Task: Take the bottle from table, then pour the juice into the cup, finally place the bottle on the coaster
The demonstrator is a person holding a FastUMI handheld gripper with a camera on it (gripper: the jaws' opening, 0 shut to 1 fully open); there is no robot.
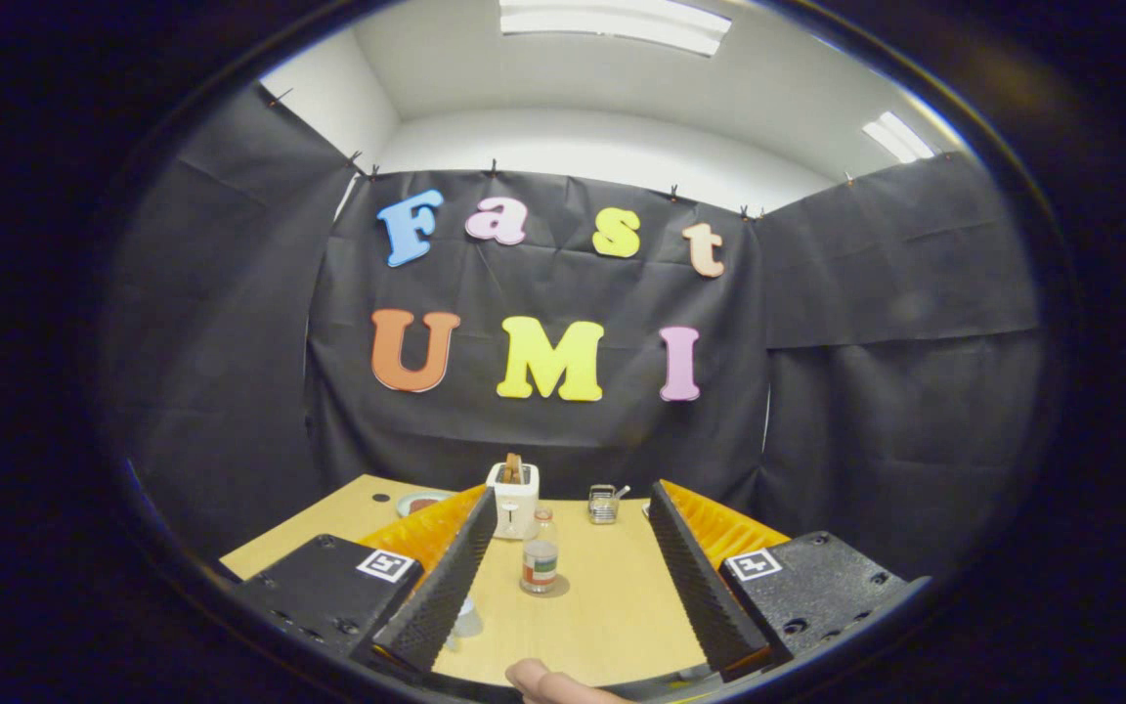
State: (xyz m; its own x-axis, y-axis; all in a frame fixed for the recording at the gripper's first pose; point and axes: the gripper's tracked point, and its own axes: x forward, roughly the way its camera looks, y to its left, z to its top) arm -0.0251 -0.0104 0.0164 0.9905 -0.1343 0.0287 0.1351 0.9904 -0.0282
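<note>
left of the bottle (540,555), near the wall, a small plate (418,503) lies on the table (612,606); a clear cup (465,618) sits nearer, beside the left finger. the bottle stands upright between the spread fingers of the gripper (571,508) — released, touching nothing. behind the bottle a toaster (514,497), and right of it a small wire rack (604,503).

Your table (612,606): pale wood top, dark booth cloth behind it. Bottle (540,555) stands upright mid-table, ahead of your spread gripper (573,508) fingers, touching neither. White toaster (514,499) just behind bottle, toward far edge. Small wire rack (604,504) beside toaster. Plate (418,504) near far corner. Clear cup (466,618) close in, partly hidden by one finger.
</note>
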